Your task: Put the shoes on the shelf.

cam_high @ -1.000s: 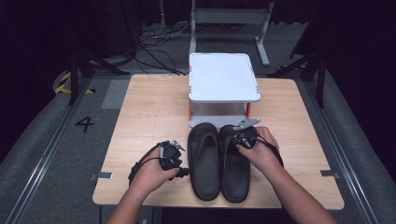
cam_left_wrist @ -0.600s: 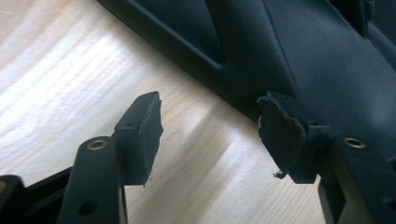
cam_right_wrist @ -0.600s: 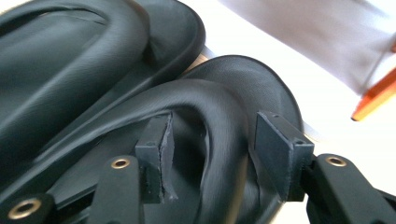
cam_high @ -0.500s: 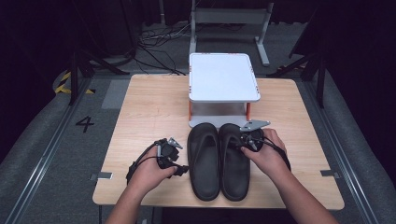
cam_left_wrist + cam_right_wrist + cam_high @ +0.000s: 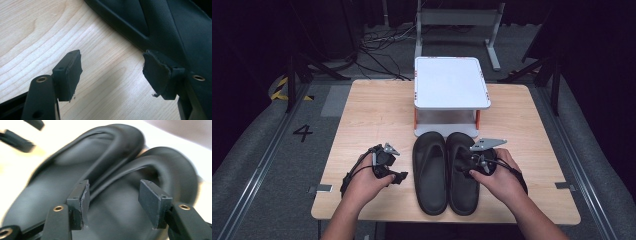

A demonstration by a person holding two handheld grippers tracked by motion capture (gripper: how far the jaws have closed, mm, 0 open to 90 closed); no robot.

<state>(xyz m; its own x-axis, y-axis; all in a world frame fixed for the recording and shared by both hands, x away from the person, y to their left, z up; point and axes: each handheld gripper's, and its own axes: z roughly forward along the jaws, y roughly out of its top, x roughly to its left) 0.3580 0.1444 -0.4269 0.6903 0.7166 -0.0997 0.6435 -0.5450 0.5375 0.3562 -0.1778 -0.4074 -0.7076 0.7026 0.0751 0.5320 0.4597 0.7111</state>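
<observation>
Dark room; grey floor is showing a painted "4" left of the wooden surface. Left gripper is resting on the surface just left of the slippers, jaws standing wide with bare wood between them. Two black slippers are lying side by side near the front edge, toes toward a white stand. Right gripper is hovering over the right slipper, jaws wide, gripping nothing.
</observation>
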